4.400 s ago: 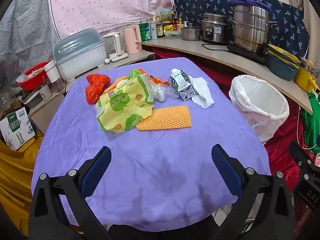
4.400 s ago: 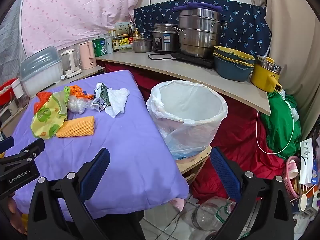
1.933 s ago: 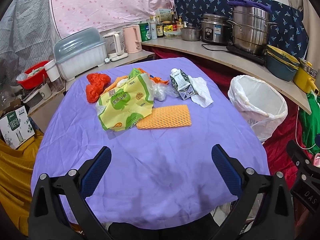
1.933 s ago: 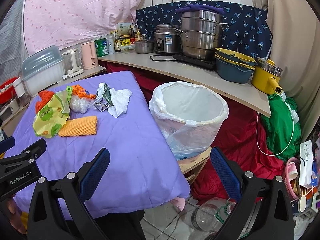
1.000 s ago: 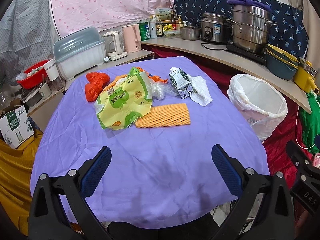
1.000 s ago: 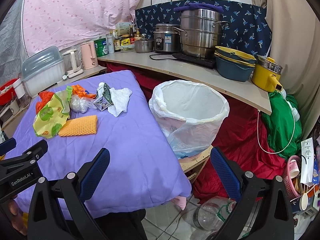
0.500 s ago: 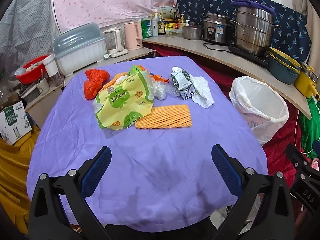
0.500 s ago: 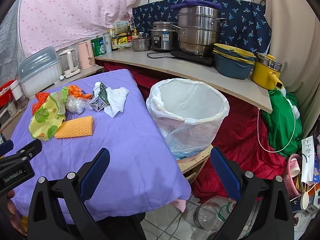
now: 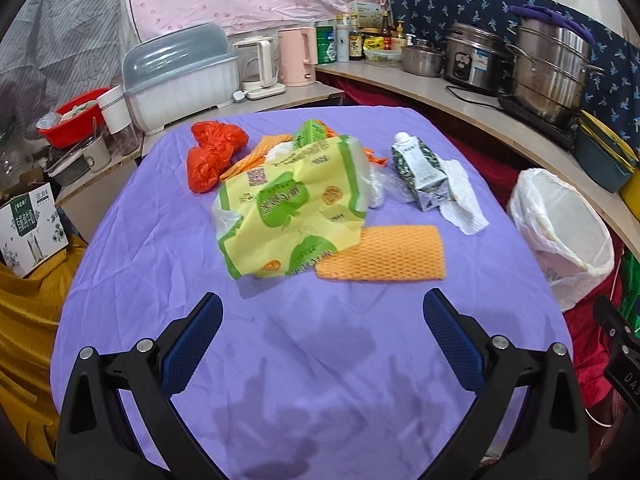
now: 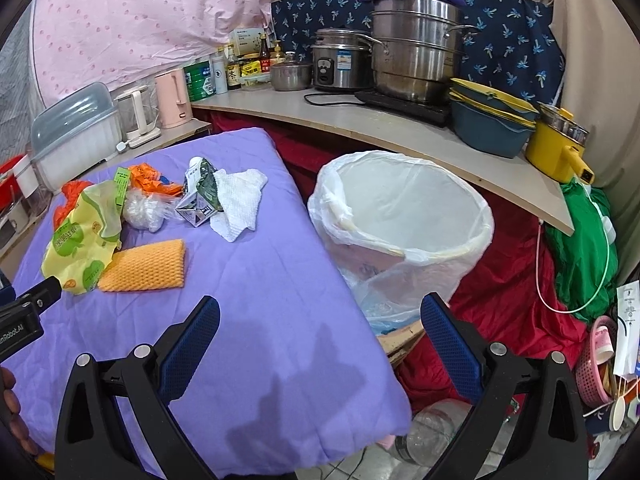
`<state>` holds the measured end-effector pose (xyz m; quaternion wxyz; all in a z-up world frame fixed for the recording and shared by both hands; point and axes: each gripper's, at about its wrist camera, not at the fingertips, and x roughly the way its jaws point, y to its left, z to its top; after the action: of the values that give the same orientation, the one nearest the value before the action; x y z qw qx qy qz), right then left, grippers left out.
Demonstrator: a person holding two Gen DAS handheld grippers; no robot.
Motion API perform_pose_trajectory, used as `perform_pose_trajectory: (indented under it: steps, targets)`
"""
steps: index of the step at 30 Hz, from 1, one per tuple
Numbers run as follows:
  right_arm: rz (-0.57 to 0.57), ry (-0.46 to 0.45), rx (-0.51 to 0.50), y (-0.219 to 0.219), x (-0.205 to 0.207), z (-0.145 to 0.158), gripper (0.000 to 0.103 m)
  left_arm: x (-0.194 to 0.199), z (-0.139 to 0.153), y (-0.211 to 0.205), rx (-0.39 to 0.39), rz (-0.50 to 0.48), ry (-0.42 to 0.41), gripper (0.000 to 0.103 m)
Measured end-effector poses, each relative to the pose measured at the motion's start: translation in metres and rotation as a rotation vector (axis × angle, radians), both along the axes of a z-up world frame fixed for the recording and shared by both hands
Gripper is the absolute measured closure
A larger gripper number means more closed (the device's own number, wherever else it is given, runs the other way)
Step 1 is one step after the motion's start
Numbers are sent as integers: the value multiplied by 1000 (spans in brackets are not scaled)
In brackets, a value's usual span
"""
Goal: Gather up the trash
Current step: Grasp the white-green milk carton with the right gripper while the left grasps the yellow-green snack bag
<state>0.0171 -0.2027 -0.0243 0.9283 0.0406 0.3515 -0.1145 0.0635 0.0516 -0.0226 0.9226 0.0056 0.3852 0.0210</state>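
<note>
Trash lies on a purple-covered table [image 9: 168,240]: a yellow-green plastic bag [image 9: 288,208], an orange foam net [image 9: 384,254], a red plastic bag [image 9: 210,152], a crushed milk carton [image 9: 420,172] and a white paper towel [image 9: 460,200]. A bin lined with a white bag [image 10: 404,220] stands to the right of the table. My left gripper [image 9: 320,320] is open and empty above the near part of the table, short of the trash. My right gripper [image 10: 318,320] is open and empty over the table's right edge, in front of the bin.
A curved counter [image 10: 400,128] behind carries steel pots [image 10: 416,52], a rice cooker, stacked bowls, a yellow pot, kettles and bottles. A covered dish rack [image 9: 176,76] stands at the back left. A cardboard box [image 9: 28,224] stands left. Red cloth and a plastic bottle [image 10: 432,432] lie below the bin.
Both grippers have moved forward a little toward the trash and the bin. Both stay open and nothing on the table has moved.
</note>
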Motion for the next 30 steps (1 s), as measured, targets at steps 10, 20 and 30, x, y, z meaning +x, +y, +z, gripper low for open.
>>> perform_pose_trajectory:
  steps: [10, 20, 30]
  targets:
    - [48, 22, 36, 27, 55, -10, 7, 51, -14, 53, -30, 84, 23, 7]
    - [157, 25, 64, 72, 130, -13, 7, 96, -43, 80, -144, 80, 99, 7]
    - [208, 47, 64, 107, 207, -29, 8, 114, -50, 84, -221, 43, 114, 37]
